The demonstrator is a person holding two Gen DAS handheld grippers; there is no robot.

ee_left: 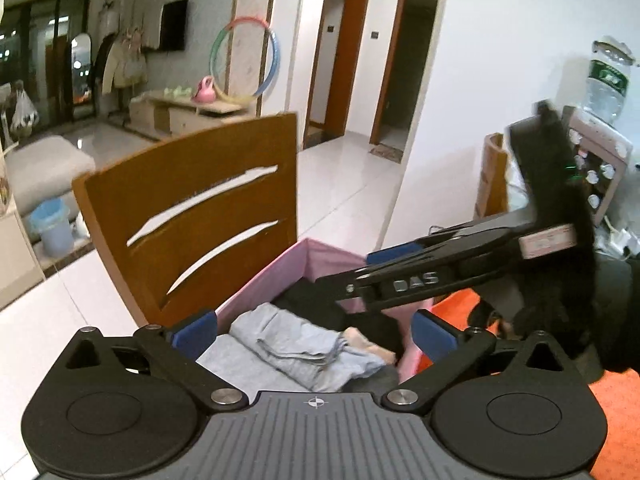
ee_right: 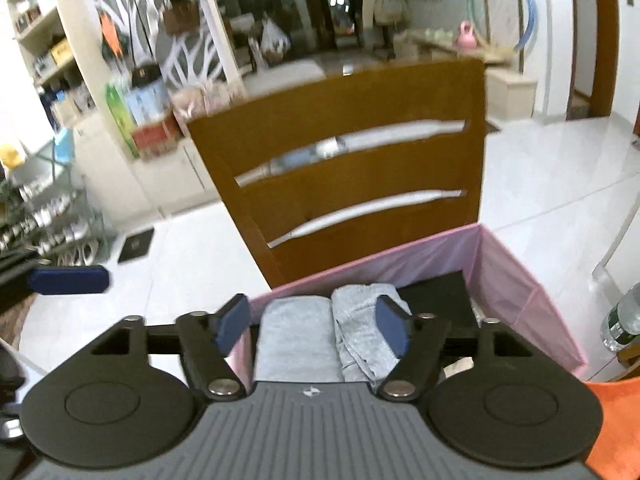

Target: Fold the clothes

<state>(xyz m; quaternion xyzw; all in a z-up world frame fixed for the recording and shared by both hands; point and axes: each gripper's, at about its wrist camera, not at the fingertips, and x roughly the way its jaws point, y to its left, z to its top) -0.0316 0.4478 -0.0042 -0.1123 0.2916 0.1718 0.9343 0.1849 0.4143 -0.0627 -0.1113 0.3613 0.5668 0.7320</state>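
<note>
Hovering: both grippers above pink bin (ee_right: 516,280), lower centre of both views.
Left gripper (ee_left: 314,330): jaws spread, nothing between.
Right gripper (ee_right: 314,326): jaws spread, empty.
Clothes: grey folded pieces (ee_right: 298,334) lie inside bin, beside a dark item (ee_right: 438,300).
Handling: probably soft, light, limp; likely to unfold if pinched by one layer.
Hold: pinch across the stacked fold edge.
Behind: chair (ee_right: 352,128).

Left wrist cam is looking down-forward, close over the open pink fabric storage box (ee_left: 320,268), with the other gripper crossing its right side. Right wrist cam is facing the same pink box (ee_right: 516,280) from nearby. Both are sharing the brown slatted wooden chair back (ee_left: 208,200) (ee_right: 352,168) (right view blurrier).
</note>
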